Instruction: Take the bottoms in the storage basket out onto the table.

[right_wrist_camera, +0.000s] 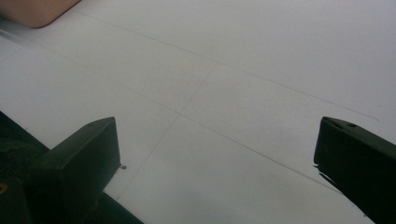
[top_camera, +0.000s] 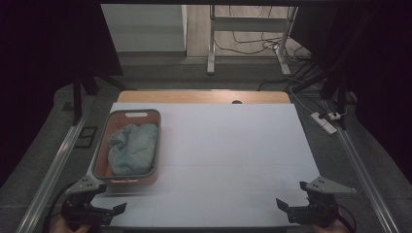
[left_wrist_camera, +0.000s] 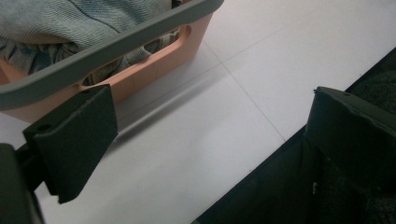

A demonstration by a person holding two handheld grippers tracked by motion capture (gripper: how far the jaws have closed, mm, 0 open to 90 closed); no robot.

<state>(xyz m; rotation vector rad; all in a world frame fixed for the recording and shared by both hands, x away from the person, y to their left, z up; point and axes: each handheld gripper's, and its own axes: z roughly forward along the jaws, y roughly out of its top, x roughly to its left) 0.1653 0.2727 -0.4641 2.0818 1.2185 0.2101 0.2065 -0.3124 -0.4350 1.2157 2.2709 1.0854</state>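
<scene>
I'm looking down on the white worktop [top_camera: 218, 160], the biggest thing here, running out toward twelve o'clock. At about nine o'clock on it sits the orange basket [top_camera: 127, 145] with its grey rim, and bundled inside is the blue denim garment [top_camera: 133, 148], crumpled and filling most of the basket. My left gripper [top_camera: 112, 210] sits at seven o'clock, just beside the basket's near end; in the left gripper view the basket [left_wrist_camera: 154, 60] looms at eleven o'clock, the garment [left_wrist_camera: 74, 21] heaped above the rim, and my fingers [left_wrist_camera: 77, 140] stand wide apart with nothing between them, bare worktop [left_wrist_camera: 196, 140] below. My right gripper [top_camera: 286, 208] sits at five o'clock, well apart from the basket; in its own view the fingers [right_wrist_camera: 79, 168] are spread wide over worktop [right_wrist_camera: 224, 84], holding nothing, a corner of the basket [right_wrist_camera: 37, 10] at eleven o'clock.
</scene>
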